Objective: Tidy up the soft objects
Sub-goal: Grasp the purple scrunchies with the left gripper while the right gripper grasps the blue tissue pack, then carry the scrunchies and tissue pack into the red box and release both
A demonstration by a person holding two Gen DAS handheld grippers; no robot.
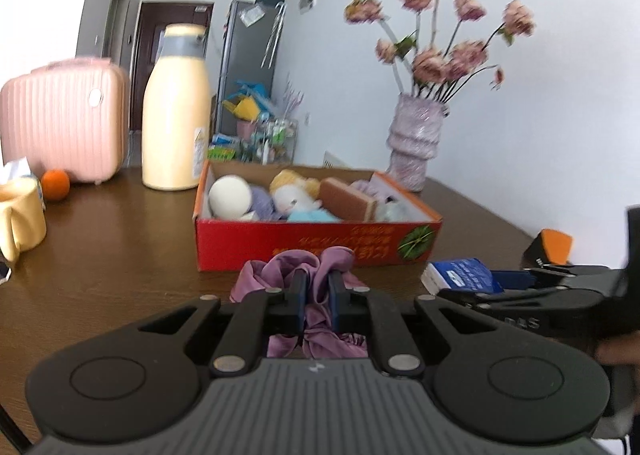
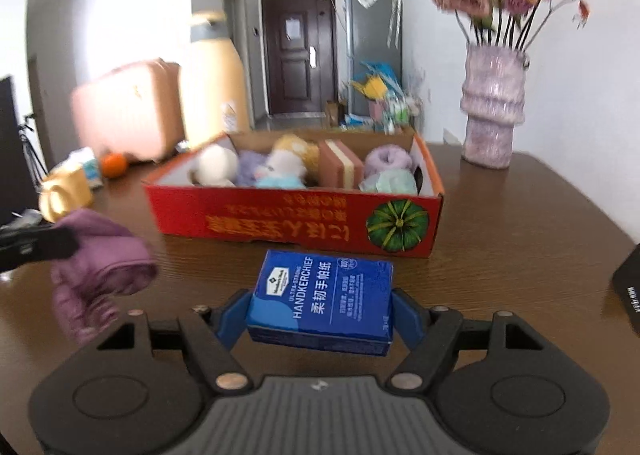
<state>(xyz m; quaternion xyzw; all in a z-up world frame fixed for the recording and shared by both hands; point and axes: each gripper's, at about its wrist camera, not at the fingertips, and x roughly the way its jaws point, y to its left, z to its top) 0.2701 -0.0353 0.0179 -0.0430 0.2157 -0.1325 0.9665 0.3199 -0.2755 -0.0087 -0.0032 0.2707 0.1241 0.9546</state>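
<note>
- the left gripper [image 1: 318, 287] was seen with its fingers [image 1: 298, 295] drawn almost together, pinching a purple satin scrunchie [image 1: 280, 275] between them.
- the scrunchie was held clear of the brown wooden table [image 1: 120, 239], just in front of the near wall of the red cardboard box [image 1: 304, 243]; in the right wrist view it appeared at the left [image 2: 100, 251], blurred, hanging from the dark tip of the left gripper [image 2: 60, 243].
- the right gripper [image 2: 320, 315] was seen with its blue fingers [image 2: 234, 313] set moderately wide and pressed against the two short sides of a blue handkerchief tissue pack [image 2: 322, 295].
- the pack was held between the fingers in front of the box [image 2: 296, 223], with its printed face turned up; whether it touched the table [image 2: 520, 255] could not be told.
- soft things had already been laid in the box: a white ball-like toy [image 2: 214, 165], a plush doll with yellow hair [image 2: 286, 165], a pink-brown sponge [image 2: 340, 167], a lilac fluffy ring [image 2: 388, 159] and a pale green item [image 2: 390, 181].
- behind the box a cream bottle [image 1: 176, 111], a pink case [image 1: 64, 119] and a vase of flowers [image 1: 416, 135] were stood; an orange [image 1: 55, 184] and a yellow mug [image 1: 20, 215] were placed at the left.
</note>
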